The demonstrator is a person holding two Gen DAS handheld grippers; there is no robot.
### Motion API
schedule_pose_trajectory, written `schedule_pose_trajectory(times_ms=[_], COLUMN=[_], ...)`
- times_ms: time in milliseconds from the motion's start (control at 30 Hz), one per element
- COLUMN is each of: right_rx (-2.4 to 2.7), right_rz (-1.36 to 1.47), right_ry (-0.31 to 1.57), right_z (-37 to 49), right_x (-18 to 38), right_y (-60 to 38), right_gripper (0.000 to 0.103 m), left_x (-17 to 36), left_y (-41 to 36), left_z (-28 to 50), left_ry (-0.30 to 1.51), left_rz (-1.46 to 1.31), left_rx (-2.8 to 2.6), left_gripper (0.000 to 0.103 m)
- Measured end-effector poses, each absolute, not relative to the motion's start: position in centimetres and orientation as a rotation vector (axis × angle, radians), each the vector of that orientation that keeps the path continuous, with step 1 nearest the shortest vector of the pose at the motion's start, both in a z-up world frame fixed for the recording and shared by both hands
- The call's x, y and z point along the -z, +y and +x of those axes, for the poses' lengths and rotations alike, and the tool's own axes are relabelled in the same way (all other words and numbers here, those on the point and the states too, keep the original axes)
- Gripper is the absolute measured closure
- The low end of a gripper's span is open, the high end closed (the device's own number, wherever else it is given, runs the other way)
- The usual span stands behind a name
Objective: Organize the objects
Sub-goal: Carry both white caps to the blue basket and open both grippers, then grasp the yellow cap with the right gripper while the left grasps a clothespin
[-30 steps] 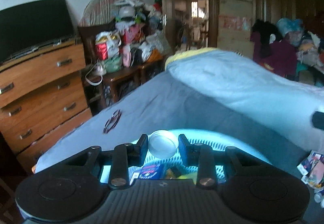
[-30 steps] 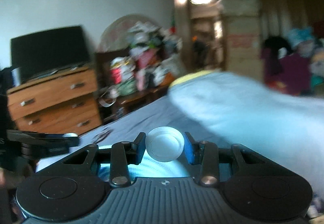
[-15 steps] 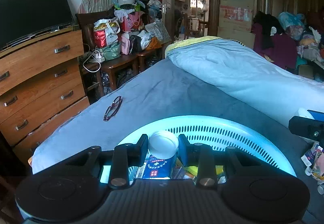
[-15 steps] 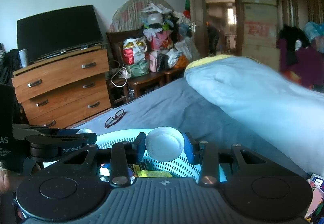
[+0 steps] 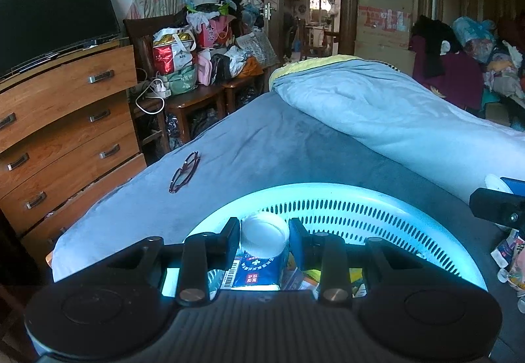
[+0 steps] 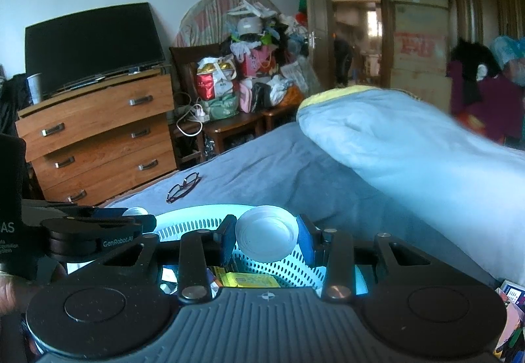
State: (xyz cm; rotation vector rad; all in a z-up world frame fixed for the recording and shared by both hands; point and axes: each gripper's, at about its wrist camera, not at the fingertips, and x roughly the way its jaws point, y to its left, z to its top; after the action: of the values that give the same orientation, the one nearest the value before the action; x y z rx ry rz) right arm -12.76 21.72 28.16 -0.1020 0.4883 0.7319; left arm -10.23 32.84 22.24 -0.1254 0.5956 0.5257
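Note:
A light blue perforated basket (image 5: 344, 199) sits on the grey bed and holds several packets. My left gripper (image 5: 264, 240) hangs over its near side. A white-capped bottle with a blue label (image 5: 264, 251) stands between its fingers, down among the packets. The jaws are opening and the pads look just off the bottle's sides. My right gripper (image 6: 266, 240) is shut on a white round-lidded bottle (image 6: 266, 236) above the basket's rim (image 6: 197, 215). The right wrist view shows the left gripper (image 6: 98, 231) at the left. The right gripper's tip (image 5: 495, 202) shows at the right edge of the left wrist view.
Dark-framed glasses (image 5: 184, 171) lie on the bed left of the basket. A folded blue quilt (image 5: 410, 120) fills the bed's right side. Loose packets (image 5: 508, 258) lie at the right of the basket. A wooden dresser (image 5: 65, 133) with a TV stands at the left.
The left gripper sank toward the basket with its bottle, whose label now shows inside it. The right gripper moved across over the basket's rim, still holding its bottle.

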Motion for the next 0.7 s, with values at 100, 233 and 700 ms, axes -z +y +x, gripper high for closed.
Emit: schedule_pose_trajectory(times_ms=[100,233,700], right_rx=[-0.733,-0.729,-0.616], right_rz=[-0.097,-0.093,-0.053], right_ry=[0.481,0.473,0.301], right_z=[-13.0,-13.2,-17.5], right_x=[-28.1,-28.2,-26.1], right_y=[21.7,21.4,12.7], right_gripper=[0.052,0.051,0.032], left_x=[-22.4,-22.7,-25.0], left_y=[32.4,32.2,25.6], left_z=[-10.5,-10.6,-13.0], left_ry=[0.580,0.574,0.427], left_rz=[-0.109,-0.104,-0.068], left_rx=[-0.542,-0.540,-0.388], left_gripper=[0.041,0.040,0.018])
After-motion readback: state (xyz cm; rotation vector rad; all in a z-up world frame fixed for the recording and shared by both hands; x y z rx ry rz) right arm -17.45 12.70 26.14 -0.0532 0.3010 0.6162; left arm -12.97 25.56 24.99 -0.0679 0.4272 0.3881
